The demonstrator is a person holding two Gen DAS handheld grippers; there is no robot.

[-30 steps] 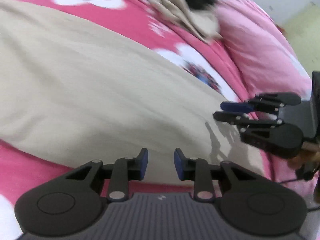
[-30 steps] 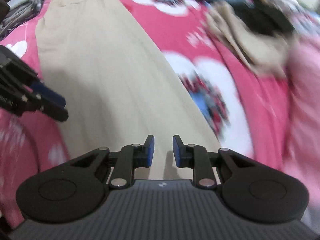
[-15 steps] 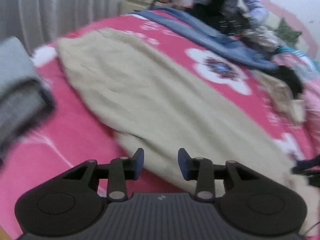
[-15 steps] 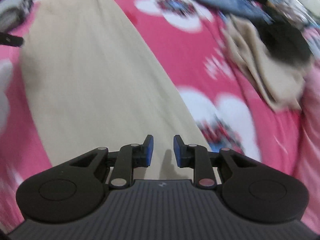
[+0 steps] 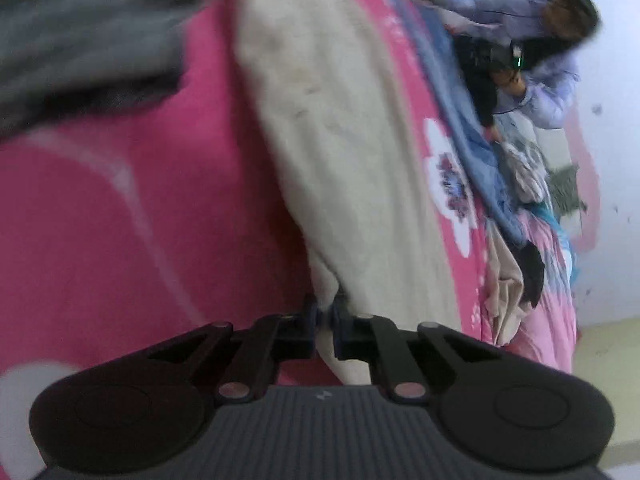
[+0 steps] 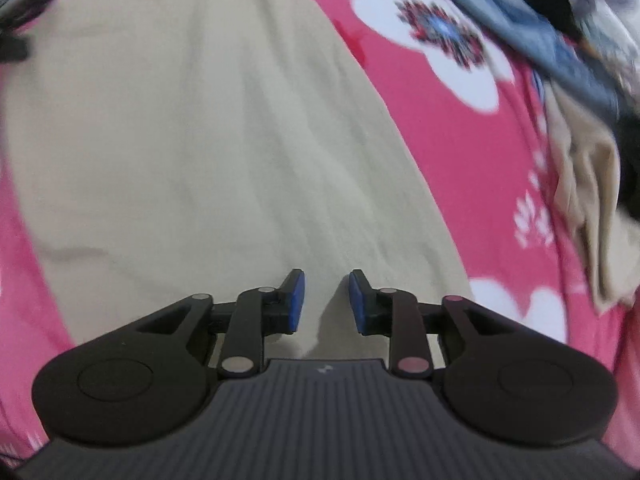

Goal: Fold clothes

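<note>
Am pinching beige garment [image 5: 344, 168] edge, left gripper [image 5: 325, 322] clamped, seemingly; right gripper [image 6: 324, 300] opening over it, empty; next grab, fold.

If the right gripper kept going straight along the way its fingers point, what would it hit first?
Most likely the beige garment spread on the pink bedspread. The right gripper, jaws opening with nothing between them, points down at that cloth; how near it is, I cannot tell.

left gripper [image 5: 325, 322] now clamped on beige garment [image 5: 352, 168] edge
</note>
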